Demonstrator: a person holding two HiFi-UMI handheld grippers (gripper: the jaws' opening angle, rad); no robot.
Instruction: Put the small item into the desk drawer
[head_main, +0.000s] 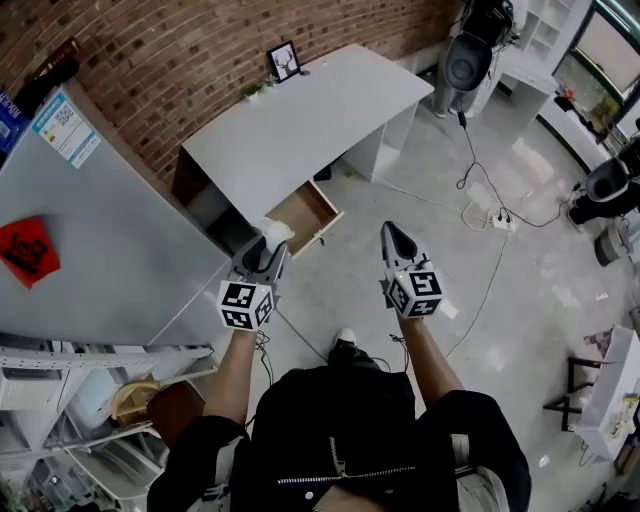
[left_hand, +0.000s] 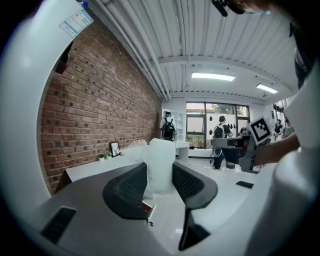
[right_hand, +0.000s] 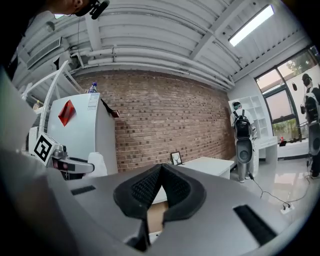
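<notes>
Open drawer (head_main: 303, 214) under desk (head_main: 300, 115), cable (head_main: 470, 165) nearby

The white counter (head_main: 300, 125) at eleven o'clock bears a picture frame (head_main: 284, 61) and small plants (head_main: 256, 90) along its twelve o'clock edge, with its drawer (head_main: 303, 212) open at six o'clock.

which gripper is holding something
The left gripper: a white wad is clamped between its jaws, while the right gripper is shut and empty.
</notes>
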